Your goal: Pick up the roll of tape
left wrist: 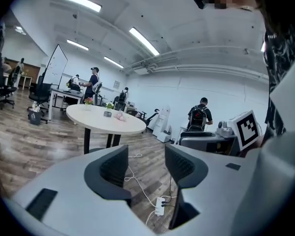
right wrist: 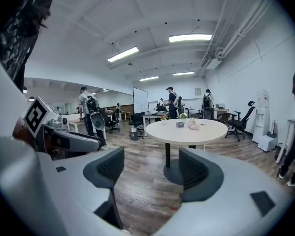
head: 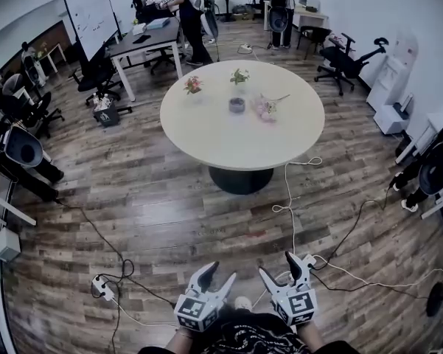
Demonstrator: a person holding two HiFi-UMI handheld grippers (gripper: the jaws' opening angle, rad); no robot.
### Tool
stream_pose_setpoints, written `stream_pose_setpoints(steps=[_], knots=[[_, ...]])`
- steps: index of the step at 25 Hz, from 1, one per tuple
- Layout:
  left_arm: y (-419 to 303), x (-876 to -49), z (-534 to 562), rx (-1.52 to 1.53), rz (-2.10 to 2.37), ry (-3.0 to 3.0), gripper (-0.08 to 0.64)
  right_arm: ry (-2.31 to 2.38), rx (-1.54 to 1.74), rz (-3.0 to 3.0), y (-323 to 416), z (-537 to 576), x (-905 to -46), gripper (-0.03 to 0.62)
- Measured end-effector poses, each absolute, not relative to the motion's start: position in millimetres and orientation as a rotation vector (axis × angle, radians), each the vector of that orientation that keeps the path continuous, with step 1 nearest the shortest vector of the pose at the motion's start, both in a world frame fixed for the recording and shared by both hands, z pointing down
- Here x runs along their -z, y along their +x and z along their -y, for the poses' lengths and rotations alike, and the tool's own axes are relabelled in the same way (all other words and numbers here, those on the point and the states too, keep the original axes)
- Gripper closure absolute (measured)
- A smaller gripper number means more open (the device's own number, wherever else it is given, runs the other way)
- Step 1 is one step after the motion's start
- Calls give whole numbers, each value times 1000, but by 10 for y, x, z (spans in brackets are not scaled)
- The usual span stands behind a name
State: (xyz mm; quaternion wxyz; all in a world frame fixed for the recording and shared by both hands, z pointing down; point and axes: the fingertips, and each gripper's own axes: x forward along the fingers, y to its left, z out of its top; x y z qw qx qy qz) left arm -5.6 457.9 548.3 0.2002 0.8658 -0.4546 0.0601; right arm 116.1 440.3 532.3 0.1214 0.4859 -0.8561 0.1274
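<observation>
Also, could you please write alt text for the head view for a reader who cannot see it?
An open left gripper and open right gripper point across a wooden floor toward a round white table. On it sit a small grey roll of tape and flowers.

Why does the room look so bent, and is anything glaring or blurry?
Head view: a wide lens bows the brown wood-plank floor around the round beige table, corners black. Left gripper view: white ceiling lights glare, edges ringed in black. Right gripper view: the near grey right tool looks slightly soft.
</observation>
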Motion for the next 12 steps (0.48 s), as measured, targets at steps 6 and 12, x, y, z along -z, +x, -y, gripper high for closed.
stream_pose_setpoints(steps=[6,12], knots=[[-240,-5504,-4530,-211,1279,2444,259,1407,-344,2482,980,-4438,-5402,235],[-366,-5524,-4392,-225,1232,2478,259,1417,-321,2452,845,-4325,-5430,236]])
